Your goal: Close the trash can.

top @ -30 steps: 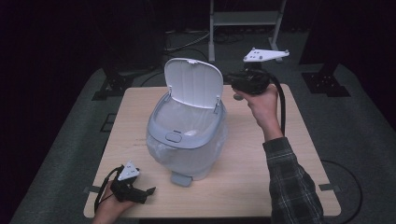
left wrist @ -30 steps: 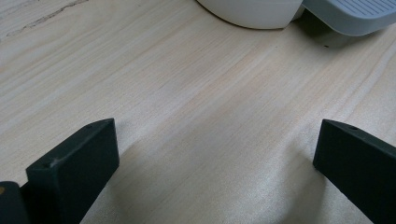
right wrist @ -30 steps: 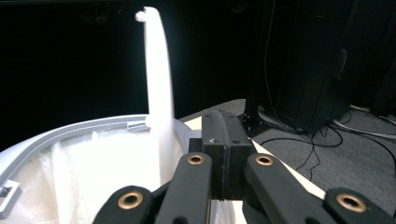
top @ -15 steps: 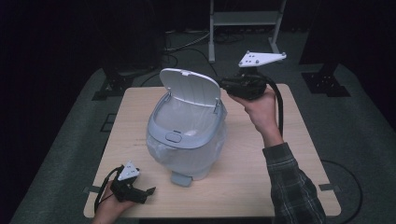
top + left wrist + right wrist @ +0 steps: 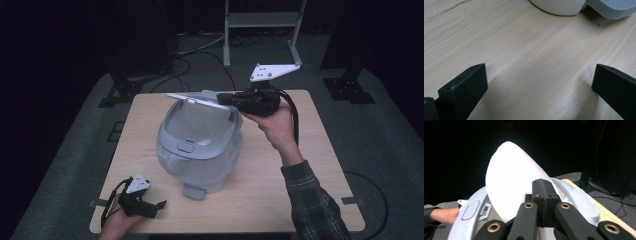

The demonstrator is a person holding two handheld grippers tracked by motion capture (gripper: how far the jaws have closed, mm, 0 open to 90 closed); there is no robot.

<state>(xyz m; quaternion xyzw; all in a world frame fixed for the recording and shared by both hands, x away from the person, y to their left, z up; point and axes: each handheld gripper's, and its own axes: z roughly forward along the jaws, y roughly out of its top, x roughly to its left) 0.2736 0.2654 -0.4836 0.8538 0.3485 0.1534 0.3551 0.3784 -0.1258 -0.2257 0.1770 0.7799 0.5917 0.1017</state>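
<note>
The right gripper (image 5: 227,100) is held out level over the far side of the table (image 5: 280,200), the hand wrapped under its body and the plaid sleeve (image 5: 312,205) running back toward the near edge; its jaws are pressed together with nothing between them, their tips against the back of the bin's lid (image 5: 197,100). The left gripper (image 5: 159,205) lies low at the near left corner, cradled in a hand that comes in from the bottom; in the left gripper view its jaws stand wide apart over bare wood, gripping nothing.

The bin (image 5: 200,150) stands mid-table, a rounded pale grey plastic tub with a thin clear liner showing through its sides; a ribbed foot pedal (image 5: 616,7) sticks out at its base toward the person. The lid is smooth white plastic, hinged at the far rim and tilted about halfway down over the mouth; in the right gripper view it rises as a curved white sheet (image 5: 511,177) beyond the closed jaws.

The table is pale grained wood, with open surface on both sides of the bin and along the near edge.
</note>
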